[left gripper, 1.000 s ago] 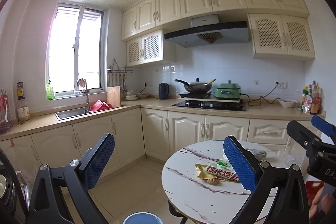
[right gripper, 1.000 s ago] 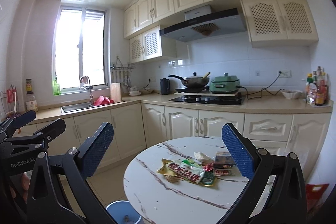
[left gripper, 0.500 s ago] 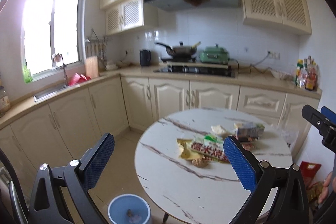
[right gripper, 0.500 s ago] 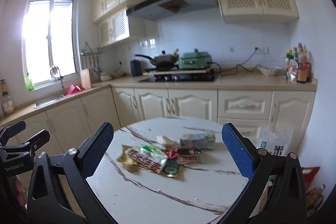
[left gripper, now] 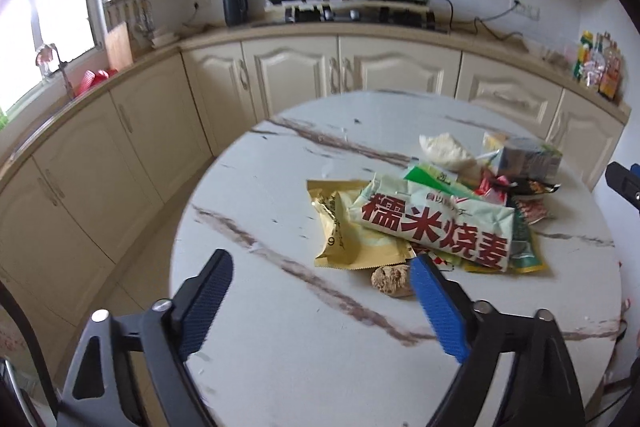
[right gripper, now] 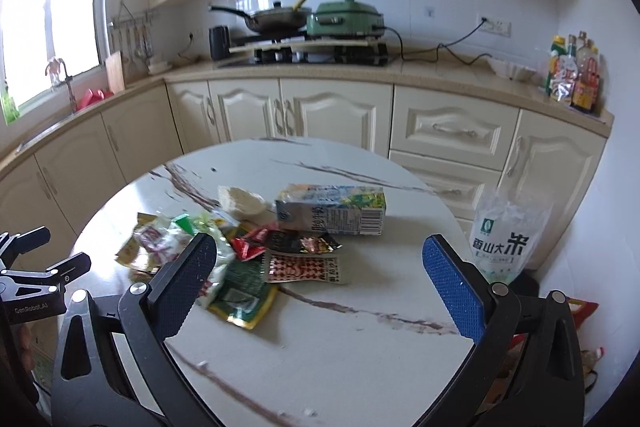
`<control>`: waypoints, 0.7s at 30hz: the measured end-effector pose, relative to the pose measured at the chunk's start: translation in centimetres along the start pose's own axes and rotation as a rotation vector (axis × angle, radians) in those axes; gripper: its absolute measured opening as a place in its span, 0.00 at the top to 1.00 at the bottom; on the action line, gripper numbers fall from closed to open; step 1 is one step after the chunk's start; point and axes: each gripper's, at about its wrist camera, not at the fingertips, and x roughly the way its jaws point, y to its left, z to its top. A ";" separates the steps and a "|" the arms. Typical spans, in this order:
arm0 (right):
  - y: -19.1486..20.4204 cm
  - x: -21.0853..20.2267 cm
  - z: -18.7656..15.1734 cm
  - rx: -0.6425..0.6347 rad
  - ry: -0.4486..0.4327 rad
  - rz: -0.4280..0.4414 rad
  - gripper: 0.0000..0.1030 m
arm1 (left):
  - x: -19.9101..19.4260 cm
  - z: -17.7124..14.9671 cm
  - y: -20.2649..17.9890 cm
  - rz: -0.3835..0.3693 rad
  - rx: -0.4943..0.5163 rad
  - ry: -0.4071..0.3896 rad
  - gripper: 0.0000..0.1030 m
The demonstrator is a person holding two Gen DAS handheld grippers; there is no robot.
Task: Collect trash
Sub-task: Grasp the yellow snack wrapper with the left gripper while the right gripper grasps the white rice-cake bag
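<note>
**Both grippers spread wide above the trash on the round table**

Your left gripper (left gripper: 320, 277) hangs over the near part of the marble-patterned round table (left gripper: 280, 339), its two blue-padded fingers (left gripper: 438, 311) set far apart and holding nothing. Just past its right finger lies a small brown crumpled lump (left gripper: 391, 281), touching the table and sitting at the near edge of the trash pile. The pile itself lies right of the table's centre: a gold wrapper (left gripper: 344, 227) lies flat, and a pale green bag with large red characters (left gripper: 434, 223) overlaps its right side. Behind these you see a white crumpled piece (left gripper: 444, 149) and a drink carton (left gripper: 528, 157) lying on its side.

Your right gripper (right gripper: 320, 263) also hangs above the table, its fingers (right gripper: 454, 291) equally far apart and empty (no wrapper touches either pad). Between them, farther back, lie a red-and-white checked packet (right gripper: 306, 269), a dark foil wrapper (right gripper: 300, 243) and a small red wrapper (right gripper: 248, 247); a green packet (right gripper: 240, 293) lies just beside the left finger. In this view the drink carton (right gripper: 332, 213) rests at the back of the pile, next to the white crumpled piece (right gripper: 242, 201).

Beyond the table's right edge a clear rice bag (right gripper: 506, 231) stands upright on the floor. Part of your left gripper's frame (right gripper: 36, 279) shows at the left margin of the right wrist view.
</note>
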 end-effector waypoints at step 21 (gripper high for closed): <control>-2.9 11.5 0.2 -0.001 0.195 0.043 0.00 | 10.8 4.9 1.4 -0.131 -0.011 0.095 0.82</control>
